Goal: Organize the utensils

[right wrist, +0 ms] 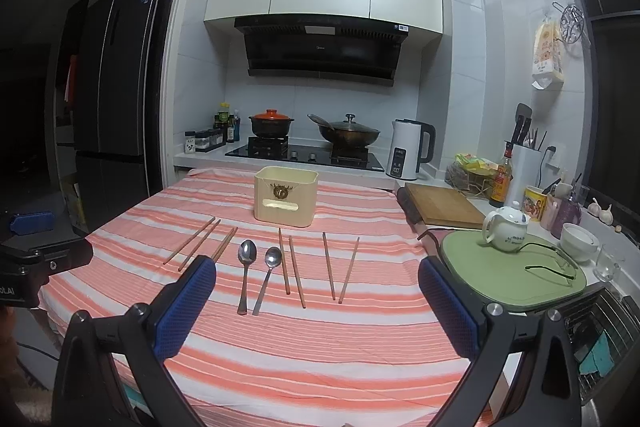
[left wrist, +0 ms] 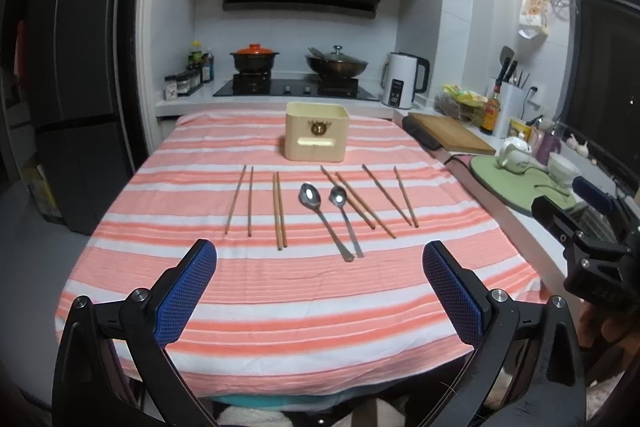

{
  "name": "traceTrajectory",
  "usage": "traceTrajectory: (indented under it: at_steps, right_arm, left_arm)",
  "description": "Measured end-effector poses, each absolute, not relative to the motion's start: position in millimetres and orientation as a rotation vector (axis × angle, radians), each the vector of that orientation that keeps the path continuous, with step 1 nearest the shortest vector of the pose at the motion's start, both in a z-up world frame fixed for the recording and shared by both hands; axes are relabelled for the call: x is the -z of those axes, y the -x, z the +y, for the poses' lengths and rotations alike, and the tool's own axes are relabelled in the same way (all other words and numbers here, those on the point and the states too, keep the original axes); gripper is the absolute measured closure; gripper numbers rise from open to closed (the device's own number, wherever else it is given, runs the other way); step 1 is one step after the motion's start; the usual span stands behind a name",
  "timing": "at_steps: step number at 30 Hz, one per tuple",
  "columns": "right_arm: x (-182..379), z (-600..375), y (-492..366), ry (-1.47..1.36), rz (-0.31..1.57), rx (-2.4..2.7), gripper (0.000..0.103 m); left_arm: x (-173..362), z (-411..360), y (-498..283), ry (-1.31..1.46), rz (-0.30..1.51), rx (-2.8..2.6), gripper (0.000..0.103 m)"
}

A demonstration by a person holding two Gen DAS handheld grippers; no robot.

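Two metal spoons [left wrist: 326,217] [right wrist: 256,273] lie side by side mid-table on the striped cloth [left wrist: 280,291]. Several wooden chopsticks lie in pairs on both sides of them: left pairs [left wrist: 244,201] [right wrist: 198,247] and right pairs [left wrist: 372,201] [right wrist: 316,267]. A cream box [left wrist: 316,137] [right wrist: 286,201] stands behind them, open at the top. My left gripper [left wrist: 320,259] is open and empty, above the near table edge, short of the utensils. My right gripper [right wrist: 316,275] is open and empty, also short of them; its body shows at the right of the left wrist view [left wrist: 592,239].
A counter runs along the right with a wooden board [right wrist: 444,207], a green mat [right wrist: 512,267] with a white teapot [right wrist: 506,227] and glasses, a bowl [right wrist: 578,237] and bottles. A stove with pots and a kettle [right wrist: 410,153] stand behind the table. A fridge [right wrist: 116,99] stands left.
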State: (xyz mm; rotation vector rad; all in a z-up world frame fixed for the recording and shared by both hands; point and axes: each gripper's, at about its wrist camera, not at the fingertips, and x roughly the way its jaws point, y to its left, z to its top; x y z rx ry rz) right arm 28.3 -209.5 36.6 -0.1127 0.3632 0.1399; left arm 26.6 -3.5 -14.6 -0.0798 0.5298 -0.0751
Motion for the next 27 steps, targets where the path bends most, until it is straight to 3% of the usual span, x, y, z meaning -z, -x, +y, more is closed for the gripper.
traceTrajectory:
  at_steps: [27]
  right_arm:
    - [-24, -214, -38, 0.110, 0.400, -0.129, 0.000]
  left_arm:
    - [29, 17, -39, 0.106, 0.552, 0.025, 0.000]
